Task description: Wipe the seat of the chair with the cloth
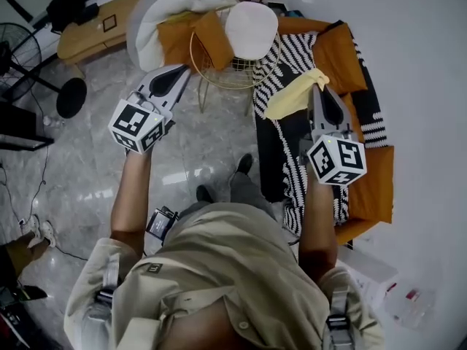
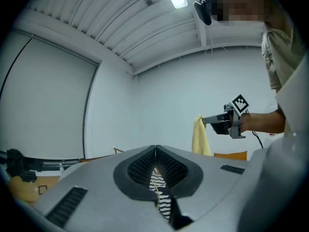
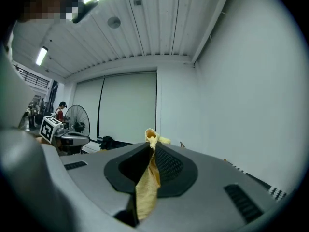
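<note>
well clear of the chair (image 1: 246, 63), the cloth (image 1: 292, 97) hangs from the right gripper (image 1: 318, 87).
the right gripper's jaws are clamped on the yellow cloth: a small fold pokes out past their tips and the rest droops back between them. the cloth sits just beside the chair, over the striped throw (image 1: 288, 53), apart from the white round seat (image 1: 252, 28). on the chair's opposite side the left gripper (image 1: 182, 70) hovers near its gold wire rim, jaws pressed together with nothing held between them, well apart from the cloth.
</note>
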`<action>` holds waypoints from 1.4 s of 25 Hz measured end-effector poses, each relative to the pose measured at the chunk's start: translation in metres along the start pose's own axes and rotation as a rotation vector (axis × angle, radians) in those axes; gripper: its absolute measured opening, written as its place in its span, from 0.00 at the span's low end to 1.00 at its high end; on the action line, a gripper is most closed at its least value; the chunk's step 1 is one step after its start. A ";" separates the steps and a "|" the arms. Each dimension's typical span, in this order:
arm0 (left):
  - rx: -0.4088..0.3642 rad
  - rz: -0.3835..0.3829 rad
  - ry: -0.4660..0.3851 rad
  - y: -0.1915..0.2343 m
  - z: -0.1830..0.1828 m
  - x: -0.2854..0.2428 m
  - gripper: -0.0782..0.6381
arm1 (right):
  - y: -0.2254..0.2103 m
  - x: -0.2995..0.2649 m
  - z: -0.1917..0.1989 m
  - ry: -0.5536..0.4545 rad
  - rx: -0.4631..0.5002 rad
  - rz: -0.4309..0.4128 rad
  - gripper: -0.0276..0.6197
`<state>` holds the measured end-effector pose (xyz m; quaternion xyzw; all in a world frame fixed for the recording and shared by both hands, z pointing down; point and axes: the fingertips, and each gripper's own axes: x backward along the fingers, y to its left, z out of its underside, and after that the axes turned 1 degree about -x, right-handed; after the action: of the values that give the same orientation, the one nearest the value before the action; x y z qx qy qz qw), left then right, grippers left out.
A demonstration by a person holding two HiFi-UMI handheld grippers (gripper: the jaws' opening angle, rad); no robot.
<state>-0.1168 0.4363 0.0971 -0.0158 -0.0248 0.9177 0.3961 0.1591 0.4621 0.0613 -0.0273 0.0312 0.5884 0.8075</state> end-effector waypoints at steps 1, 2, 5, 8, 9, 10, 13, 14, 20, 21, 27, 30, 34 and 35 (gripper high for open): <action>-0.001 -0.005 0.007 0.002 0.002 -0.006 0.14 | -0.006 -0.008 0.001 -0.002 -0.008 -0.006 0.12; -0.003 -0.011 0.014 0.005 0.003 -0.013 0.14 | -0.011 -0.016 0.003 0.000 -0.011 -0.011 0.12; -0.008 -0.032 0.035 0.016 0.005 -0.032 0.14 | -0.028 -0.045 0.010 0.014 -0.028 -0.029 0.12; -0.013 -0.052 0.046 0.024 0.004 -0.060 0.14 | -0.051 -0.075 0.009 0.014 -0.038 -0.055 0.12; -0.018 -0.059 0.048 0.027 0.003 -0.071 0.14 | -0.060 -0.085 0.008 0.009 -0.038 -0.064 0.12; -0.022 -0.068 0.051 0.028 0.002 -0.082 0.14 | -0.068 -0.094 0.007 0.007 -0.037 -0.075 0.12; -0.022 -0.095 0.053 0.031 0.003 -0.111 0.14 | -0.091 -0.123 0.010 0.015 -0.033 -0.107 0.12; -0.021 -0.101 0.054 0.031 0.003 -0.120 0.14 | -0.098 -0.132 0.011 0.018 -0.033 -0.116 0.12; -0.017 -0.135 0.067 0.034 0.009 -0.175 0.14 | -0.133 -0.177 0.012 0.027 -0.034 -0.172 0.12; -0.034 -0.117 0.081 0.030 0.011 -0.186 0.14 | -0.138 -0.183 0.014 0.034 -0.037 -0.182 0.12; -0.185 0.009 0.144 0.017 0.013 -0.233 0.14 | -0.172 -0.210 0.031 0.069 -0.056 -0.189 0.12; -0.156 0.093 0.165 0.006 0.022 -0.255 0.14 | -0.174 -0.225 0.034 0.075 -0.064 -0.176 0.12; -0.145 0.154 0.160 0.021 0.025 -0.282 0.14 | -0.166 -0.252 0.026 0.043 -0.063 -0.162 0.12; -0.130 0.143 0.146 0.032 0.024 -0.286 0.14 | -0.164 -0.256 0.025 0.038 -0.065 -0.153 0.12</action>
<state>0.0548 0.2058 0.1214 -0.1101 -0.0543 0.9365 0.3286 0.2378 0.1708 0.1084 -0.0671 0.0255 0.5251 0.8480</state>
